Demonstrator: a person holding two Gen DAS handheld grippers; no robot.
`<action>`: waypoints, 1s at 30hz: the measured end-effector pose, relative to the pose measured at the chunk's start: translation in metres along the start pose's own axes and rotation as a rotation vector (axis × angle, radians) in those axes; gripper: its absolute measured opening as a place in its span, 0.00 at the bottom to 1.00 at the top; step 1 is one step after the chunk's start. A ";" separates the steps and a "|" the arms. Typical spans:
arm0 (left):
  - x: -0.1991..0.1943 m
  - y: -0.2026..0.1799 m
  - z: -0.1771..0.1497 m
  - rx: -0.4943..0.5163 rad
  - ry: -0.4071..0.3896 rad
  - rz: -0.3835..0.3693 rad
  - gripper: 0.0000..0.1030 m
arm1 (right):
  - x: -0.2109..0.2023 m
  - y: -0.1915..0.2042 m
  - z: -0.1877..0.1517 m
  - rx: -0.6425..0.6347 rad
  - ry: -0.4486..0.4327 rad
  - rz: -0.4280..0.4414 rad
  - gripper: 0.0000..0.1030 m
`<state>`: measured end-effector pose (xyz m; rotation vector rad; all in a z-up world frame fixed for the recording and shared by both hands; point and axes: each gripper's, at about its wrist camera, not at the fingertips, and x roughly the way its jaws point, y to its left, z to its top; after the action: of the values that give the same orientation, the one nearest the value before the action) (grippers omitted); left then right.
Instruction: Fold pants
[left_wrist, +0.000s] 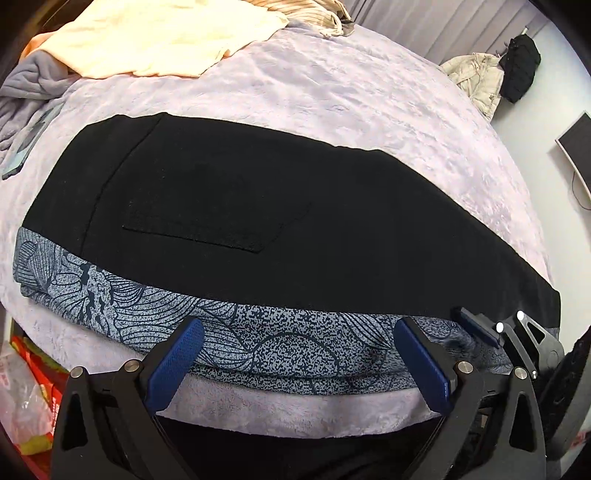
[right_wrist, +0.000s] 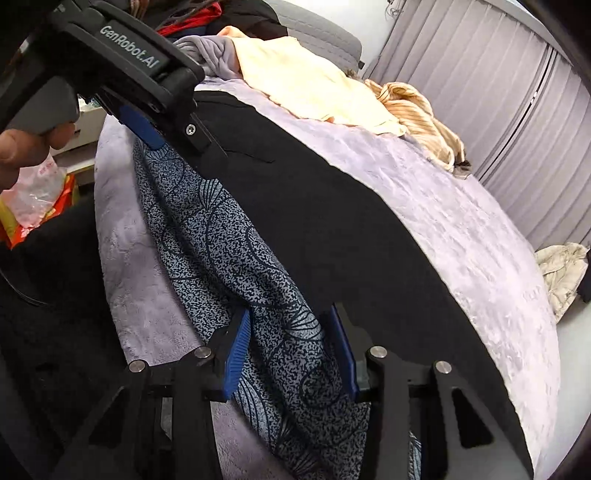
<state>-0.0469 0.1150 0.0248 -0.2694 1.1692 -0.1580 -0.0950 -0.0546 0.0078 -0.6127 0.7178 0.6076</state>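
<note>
Left gripper: blue pads spread wide, hovering over the patterned strip at the bed's near edge, gripping nothing.
Right gripper: pads partly apart, patterned cloth bunched between them; whether actually pinched, hard to tell.
Pants: black, flat across the lilac bedspread, back pocket up, lying on the patterned cloth.
Patterned cloth: blue-grey, showing along the pants' near side.
Cream garment: far side of the bed, well apart from the pants.
Striped garment: beside the cream one.
</note>
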 end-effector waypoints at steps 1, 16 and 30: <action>0.001 0.000 0.001 -0.004 0.005 0.000 1.00 | 0.000 -0.003 0.002 0.013 0.005 0.016 0.20; 0.016 -0.026 0.002 0.129 -0.024 0.139 1.00 | -0.007 0.015 -0.012 -0.021 0.019 0.091 0.08; 0.023 -0.031 -0.012 0.242 -0.058 0.237 1.00 | -0.035 -0.045 -0.055 0.361 0.015 -0.080 0.79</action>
<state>-0.0482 0.0782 0.0086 0.0774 1.1029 -0.0818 -0.1073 -0.1329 0.0137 -0.3095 0.7899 0.3863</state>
